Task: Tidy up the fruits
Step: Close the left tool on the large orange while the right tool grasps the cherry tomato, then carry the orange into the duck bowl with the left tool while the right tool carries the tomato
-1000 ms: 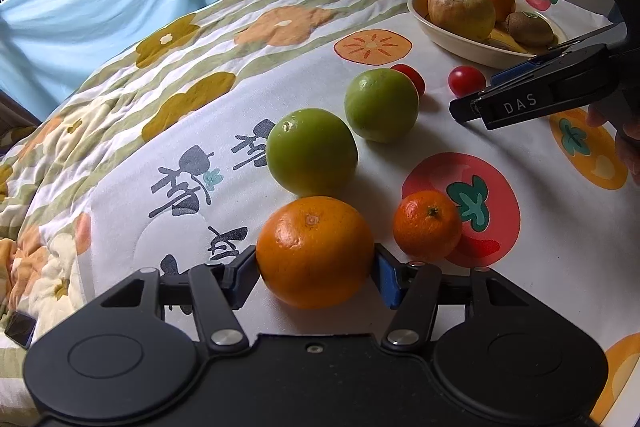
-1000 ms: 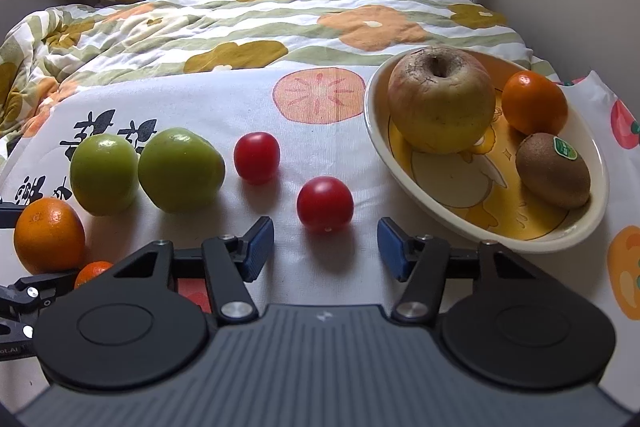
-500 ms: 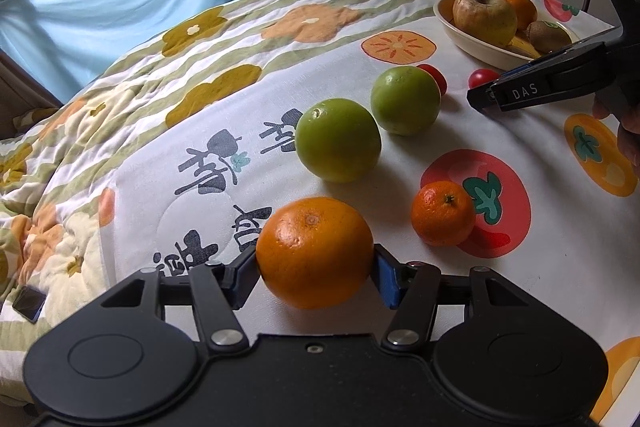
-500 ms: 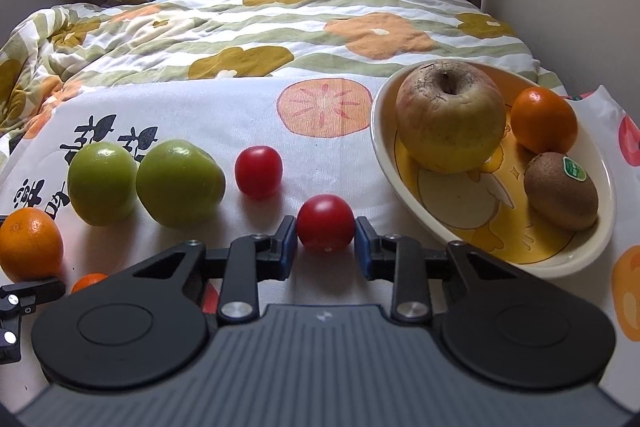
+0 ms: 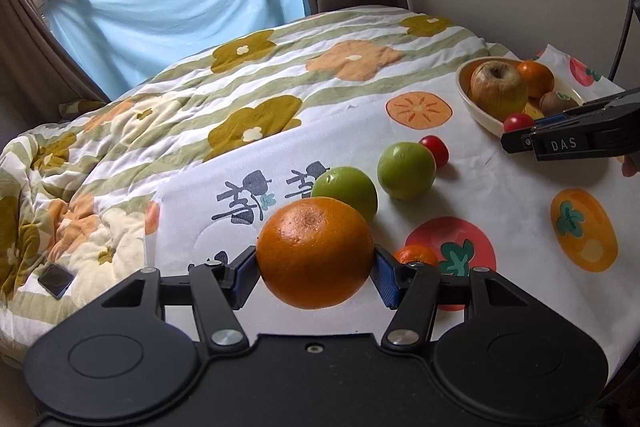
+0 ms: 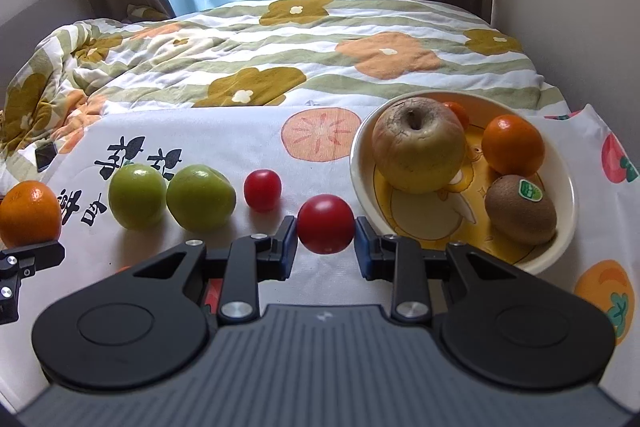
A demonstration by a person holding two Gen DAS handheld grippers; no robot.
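My left gripper (image 5: pixel 315 277) is shut on a big orange (image 5: pixel 315 251) and holds it above the cloth. My right gripper (image 6: pixel 326 241) is shut on a red cherry tomato (image 6: pixel 326 223) and holds it just left of the cream bowl (image 6: pixel 362 163). The bowl holds a yellowish apple (image 6: pixel 418 143), a small orange (image 6: pixel 513 143) and a kiwi (image 6: pixel 520 210). On the cloth lie two green fruits (image 6: pixel 137 195) (image 6: pixel 201 197), a second red tomato (image 6: pixel 262 189) and a small mandarin (image 5: pixel 416 254). The held orange also shows at the left edge of the right wrist view (image 6: pixel 29 213).
The fruits lie on a white fruit-print cloth (image 5: pixel 500 187) spread over a flowered quilt (image 5: pixel 200 99). A dark phone (image 5: pixel 56 279) lies on the quilt at the left. A wall stands to the right and a curtained window behind the bed.
My left gripper has lifted the big orange off the cloth. My right gripper closed on the red tomato and raised it beside the bowl.
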